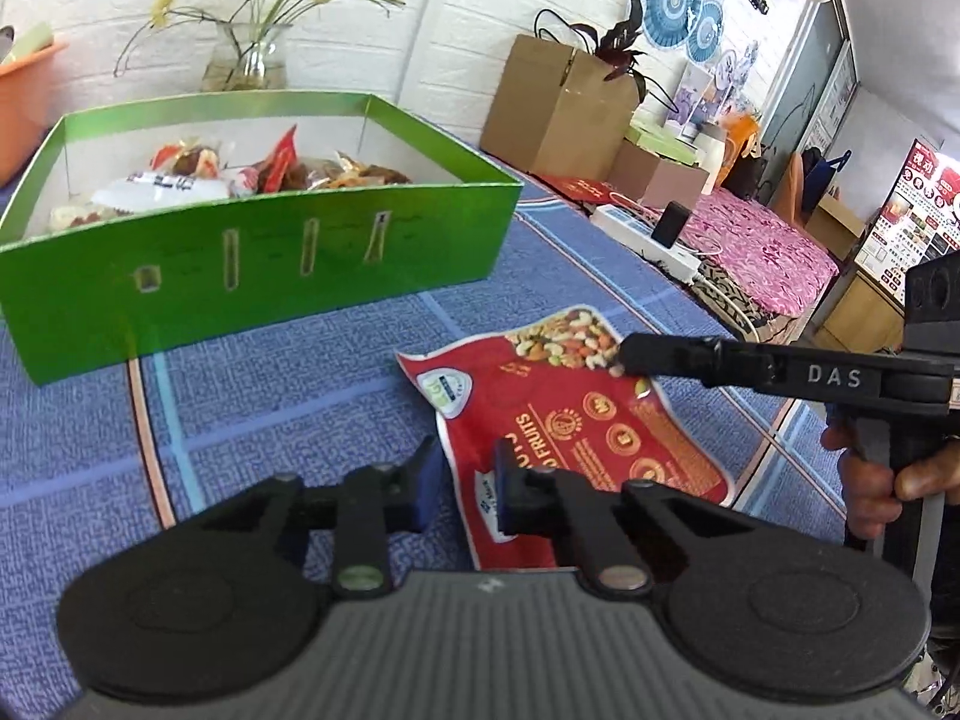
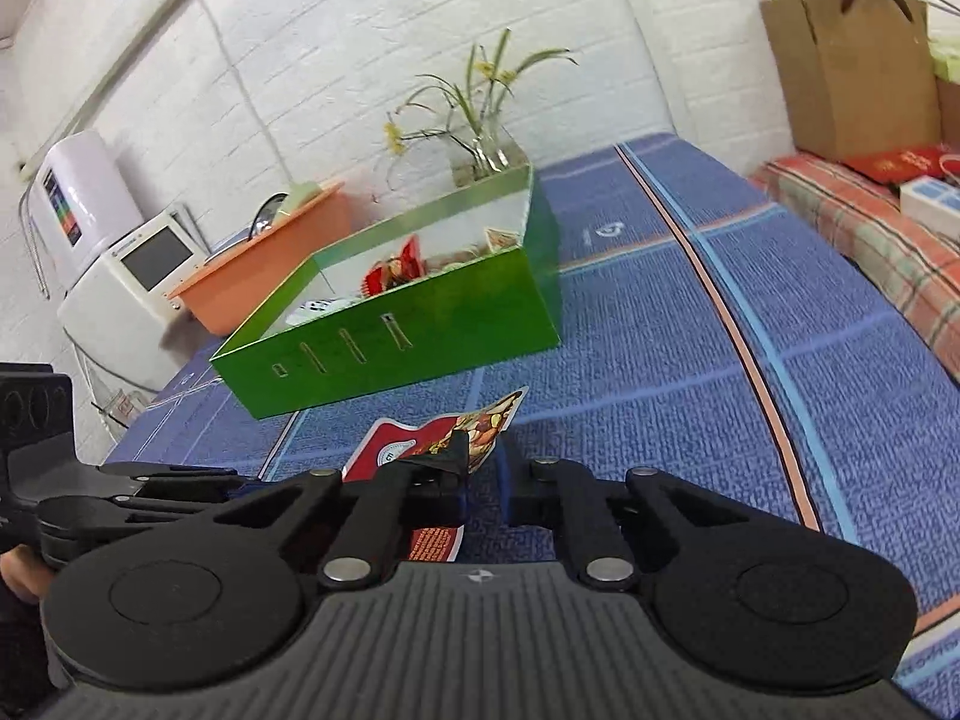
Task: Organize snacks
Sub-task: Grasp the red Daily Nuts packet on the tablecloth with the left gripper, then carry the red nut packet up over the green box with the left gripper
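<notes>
1 pouch (image 1: 570, 420), 1 box (image 1: 270, 264), 2 tongs (image 1: 462, 483) (image 2: 483, 480).

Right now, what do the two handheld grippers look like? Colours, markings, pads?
Both are matte black linkage builds with silver pivot pins on a ribbed grey base flanked by two round black discs. The left gripper has blue-padded fingers; so does the right gripper. Seen side-on, the right one carries white "DAS" lettering and a pistol-style handle.

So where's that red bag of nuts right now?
The red nut bag lies on the blue tablecloth, just in front of the green snack box, with both sets of jaws closed on its edges.
</notes>
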{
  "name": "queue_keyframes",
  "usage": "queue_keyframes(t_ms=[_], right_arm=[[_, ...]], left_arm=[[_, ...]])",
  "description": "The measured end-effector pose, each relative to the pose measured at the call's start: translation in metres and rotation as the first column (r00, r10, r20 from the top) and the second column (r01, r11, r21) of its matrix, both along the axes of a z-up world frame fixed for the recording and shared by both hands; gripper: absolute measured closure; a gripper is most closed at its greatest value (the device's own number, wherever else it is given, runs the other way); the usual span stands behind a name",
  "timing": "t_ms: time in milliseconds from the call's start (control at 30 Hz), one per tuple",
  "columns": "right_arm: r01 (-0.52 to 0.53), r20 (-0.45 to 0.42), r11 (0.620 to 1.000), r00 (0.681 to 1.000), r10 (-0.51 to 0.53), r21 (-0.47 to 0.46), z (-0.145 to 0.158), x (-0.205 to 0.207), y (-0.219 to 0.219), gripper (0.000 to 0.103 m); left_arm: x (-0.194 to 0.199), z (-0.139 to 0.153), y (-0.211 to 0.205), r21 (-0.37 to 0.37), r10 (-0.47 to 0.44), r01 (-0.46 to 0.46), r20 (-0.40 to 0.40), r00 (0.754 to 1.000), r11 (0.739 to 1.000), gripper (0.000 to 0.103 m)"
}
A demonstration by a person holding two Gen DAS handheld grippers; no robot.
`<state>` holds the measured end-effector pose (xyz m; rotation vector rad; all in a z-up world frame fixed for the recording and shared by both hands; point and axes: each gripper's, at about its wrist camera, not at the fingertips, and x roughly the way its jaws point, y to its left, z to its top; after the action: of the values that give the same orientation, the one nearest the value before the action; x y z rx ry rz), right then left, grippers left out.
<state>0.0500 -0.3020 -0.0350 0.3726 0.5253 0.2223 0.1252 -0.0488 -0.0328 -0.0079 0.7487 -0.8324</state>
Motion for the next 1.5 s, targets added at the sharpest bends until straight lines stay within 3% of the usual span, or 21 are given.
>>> queue_keyframes(t_ms=[167, 267, 333, 400, 433, 467, 533, 567, 600, 633, 700, 800, 833, 867, 900, 933, 967, 1033, 1100, 1233, 1500], right_arm=[[0.009, -0.003, 0.997, 1.000, -0.009, 0.081, -0.004, 0.001, -0.007, 0.086], [0.043, -0.062, 0.970, 0.998, -0.028, 0.241, -0.012, 0.005, -0.019, 0.068], [0.064, -0.102, 0.946, 0.994, -0.033, 0.318, -0.019, 0.006, -0.026, 0.065], [0.068, -0.125, 0.944, 0.992, -0.028, 0.323, -0.023, 0.006, -0.028, 0.064], [0.071, -0.134, 0.946, 0.991, -0.029, 0.317, -0.023, 0.006, -0.027, 0.060], [0.078, -0.145, 0.946, 0.989, -0.034, 0.313, -0.024, 0.005, -0.028, 0.058], [0.089, -0.146, 0.947, 0.988, -0.045, 0.308, -0.023, 0.001, -0.029, 0.048], [0.096, -0.149, 0.952, 0.987, -0.054, 0.292, -0.022, -0.001, -0.028, 0.044], [0.102, -0.153, 0.958, 0.986, -0.062, 0.269, -0.020, -0.003, -0.029, 0.030], [0.101, -0.154, 0.962, 0.986, -0.063, 0.253, -0.019, -0.004, -0.030, 0.019], [0.091, -0.156, 0.968, 0.986, -0.055, 0.234, -0.019, -0.005, -0.031, 0.015], [0.026, -0.152, 0.975, 0.988, 0.008, 0.219, -0.017, 0.000, -0.026, 0.001], [-0.001, -0.155, 0.972, 0.987, 0.039, 0.237, -0.018, 0.004, -0.024, 0.001], [-0.050, -0.160, 0.960, 0.982, 0.097, 0.275, -0.020, 0.009, -0.021, 0.001], [-0.093, -0.158, 0.947, 0.976, 0.148, 0.309, -0.023, 0.014, -0.017, 0.000], [-0.097, -0.154, 0.947, 0.977, 0.149, 0.305, -0.022, 0.017, -0.015, 0.007], [-0.094, -0.162, 0.954, 0.976, 0.144, 0.285, -0.021, 0.020, -0.013, 0.012], [-0.069, -0.170, 0.965, 0.979, 0.114, 0.252, -0.019, 0.022, -0.013, 0.068], [-0.096, -0.160, 0.962, 0.977, 0.140, 0.257, -0.019, 0.023, -0.013, 0.078], [-0.103, -0.147, 0.974, 0.980, 0.134, 0.203, -0.013, 0.021, -0.006, 0.082], [-0.093, -0.026, 0.995, 0.995, 0.094, 0.034, 0.012, 0.014, 0.011, 0.088]], left_arm=[[-0.001, 0.001, 0.004, -0.021, -0.004, 0.003, -0.012, 1.000, 1.000, 0.102], [0.000, -0.002, 0.003, -0.002, 0.016, -0.016, -0.023, 1.000, 1.000, 0.102], [0.001, -0.002, 0.003, 0.000, 0.022, -0.022, -0.029, 0.999, 1.000, 0.102], [0.002, -0.002, 0.003, -0.001, 0.024, -0.024, -0.042, 0.999, 1.000, 0.100], [0.003, -0.002, 0.004, -0.001, 0.022, -0.022, -0.047, 0.999, 1.000, 0.090], [0.004, 0.000, 0.004, 0.003, 0.029, -0.029, -0.054, 0.998, 1.000, 0.054], [0.004, 0.004, 0.006, 0.007, 0.020, -0.020, -0.075, 0.997, 1.000, 0.015], [0.002, 0.006, 0.005, 0.033, 0.021, -0.018, -0.073, 0.997, 0.999, 0.006], [-0.003, 0.007, 0.004, 0.062, 0.018, -0.016, -0.046, 0.999, 0.998, 0.004], [-0.007, 0.008, 0.004, 0.071, -0.002, 0.004, -0.020, 1.000, 0.997, 0.004], [-0.010, 0.006, 0.002, 0.053, -0.055, 0.057, -0.032, 0.998, 0.997, 0.004], [-0.007, -0.002, -0.008, 0.000, -0.114, 0.115, -0.052, 0.992, 0.993, 0.013], [-0.005, -0.004, -0.010, -0.014, -0.114, 0.113, -0.048, 0.992, 0.993, 0.021], [-0.003, -0.005, -0.012, -0.034, -0.106, 0.104, -0.054, 0.993, 0.994, 0.048], [0.000, -0.005, -0.013, -0.061, -0.091, 0.086, -0.083, 0.992, 0.994, 0.058], [0.002, -0.005, -0.010, -0.072, -0.044, 0.038, -0.093, 0.995, 0.997, 0.066], [0.005, -0.005, -0.006, -0.074, -0.023, 0.016, -0.103, 0.994, 0.997, 0.081], [0.009, -0.005, 0.005, -0.098, 0.015, -0.027, -0.125, 0.992, 0.995, 0.088], [0.007, -0.004, 0.016, -0.118, 0.027, -0.043, -0.131, 0.991, 0.992, 0.092], [0.002, 0.001, 0.019, -0.114, 0.041, -0.052, -0.101, 0.994, 0.992, 0.100], [-0.016, 0.021, 0.018, -0.078, 0.040, -0.037, 0.042, 0.998, 0.996, 0.101]])
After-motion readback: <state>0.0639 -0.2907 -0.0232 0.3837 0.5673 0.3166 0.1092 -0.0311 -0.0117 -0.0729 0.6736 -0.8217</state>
